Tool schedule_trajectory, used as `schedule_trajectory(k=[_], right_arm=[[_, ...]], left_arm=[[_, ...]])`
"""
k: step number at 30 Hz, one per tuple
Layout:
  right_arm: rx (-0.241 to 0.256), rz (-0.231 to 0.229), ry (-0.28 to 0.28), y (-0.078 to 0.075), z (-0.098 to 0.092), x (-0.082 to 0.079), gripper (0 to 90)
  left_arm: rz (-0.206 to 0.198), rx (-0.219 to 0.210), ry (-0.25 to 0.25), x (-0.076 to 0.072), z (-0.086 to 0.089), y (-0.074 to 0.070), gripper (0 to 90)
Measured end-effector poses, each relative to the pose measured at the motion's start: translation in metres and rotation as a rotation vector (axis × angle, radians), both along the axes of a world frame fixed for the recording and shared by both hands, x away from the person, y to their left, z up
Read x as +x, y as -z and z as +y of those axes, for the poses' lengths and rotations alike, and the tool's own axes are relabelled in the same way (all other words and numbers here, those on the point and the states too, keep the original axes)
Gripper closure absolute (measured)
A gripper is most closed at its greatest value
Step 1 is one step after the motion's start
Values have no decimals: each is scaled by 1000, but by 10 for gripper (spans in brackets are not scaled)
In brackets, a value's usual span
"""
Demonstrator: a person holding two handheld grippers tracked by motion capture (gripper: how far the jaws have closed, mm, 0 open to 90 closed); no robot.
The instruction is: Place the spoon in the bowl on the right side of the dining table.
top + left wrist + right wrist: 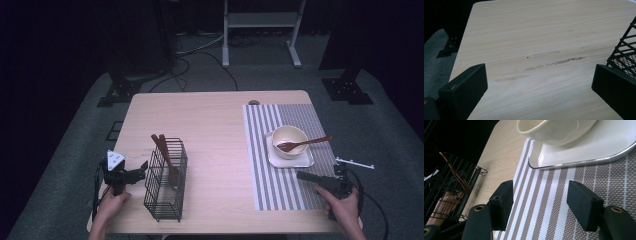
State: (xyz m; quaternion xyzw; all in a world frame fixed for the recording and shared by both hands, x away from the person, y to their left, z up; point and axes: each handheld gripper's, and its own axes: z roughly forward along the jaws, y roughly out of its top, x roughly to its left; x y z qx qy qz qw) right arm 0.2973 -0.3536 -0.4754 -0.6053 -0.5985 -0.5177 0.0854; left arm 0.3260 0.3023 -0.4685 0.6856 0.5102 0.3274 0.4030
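Two claws rest spread and empty: left claw (142, 169) beside the wire basket (166, 181), right claw (306, 176) on the striped mat (280, 187)

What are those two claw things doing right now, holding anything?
Left gripper: open, fingers wide apart, holding nothing.
Right gripper: open, holding nothing, over the striped mat.

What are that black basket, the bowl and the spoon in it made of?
Basket: apparently thin metal wire with a black coating, seen in its open grid. Bowl: probably glazed ceramic, cream and smooth, though plastic is possible. Spoon: looks like wood, reddish-brown and matte.
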Motion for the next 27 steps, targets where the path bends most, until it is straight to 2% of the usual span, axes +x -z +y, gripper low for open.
schedule_trajectory(k=[27], right_arm=[[-29, -33, -49, 0, 23, -25, 361]], left_arm=[[-1, -2, 0, 0, 0, 0, 0]])
